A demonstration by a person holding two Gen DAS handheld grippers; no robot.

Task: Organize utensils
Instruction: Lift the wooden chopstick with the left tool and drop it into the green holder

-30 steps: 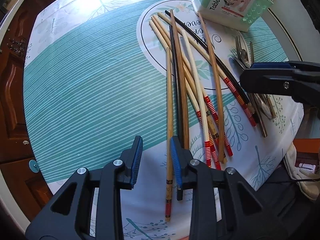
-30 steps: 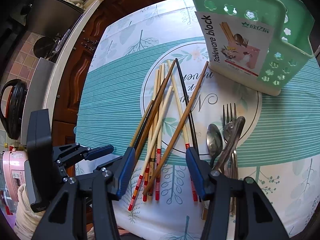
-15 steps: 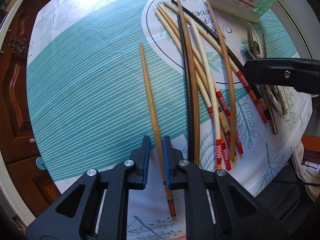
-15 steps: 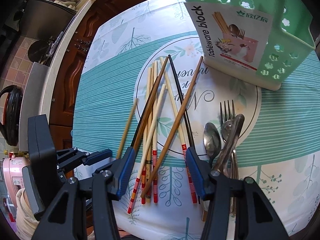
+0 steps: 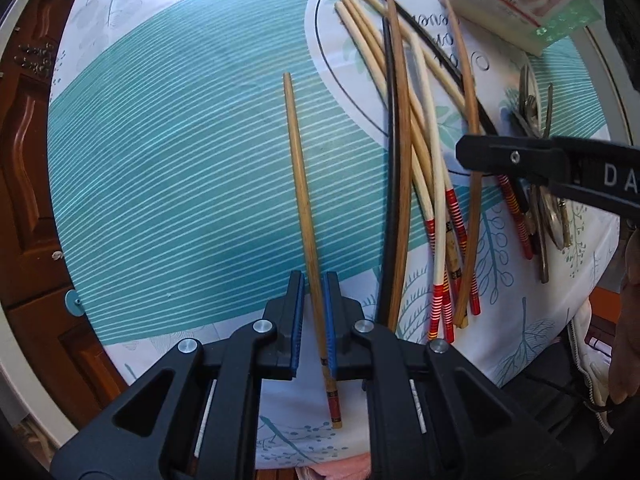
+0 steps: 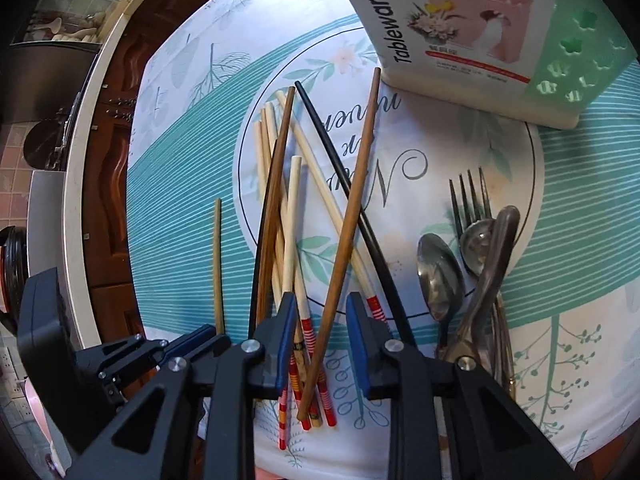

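the left gripper (image 5: 313, 320) has just closed its jaws on a lone tan chopstick (image 5: 299, 184) lying on the surface, long axis running away from them. the right gripper (image 6: 322, 336), jaws closing, straddles the chopstick pile (image 6: 294, 220), gripping nothing yet

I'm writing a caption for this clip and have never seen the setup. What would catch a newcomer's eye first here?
First, the left gripper, shut on a single tan chopstick that lies alone on the teal striped tablecloth. Right of it fans a tangled pile of chopsticks, with the right gripper astride their red-banded ends. Behind stands a green tableware holder; spoons and a fork lie to the pile's right.
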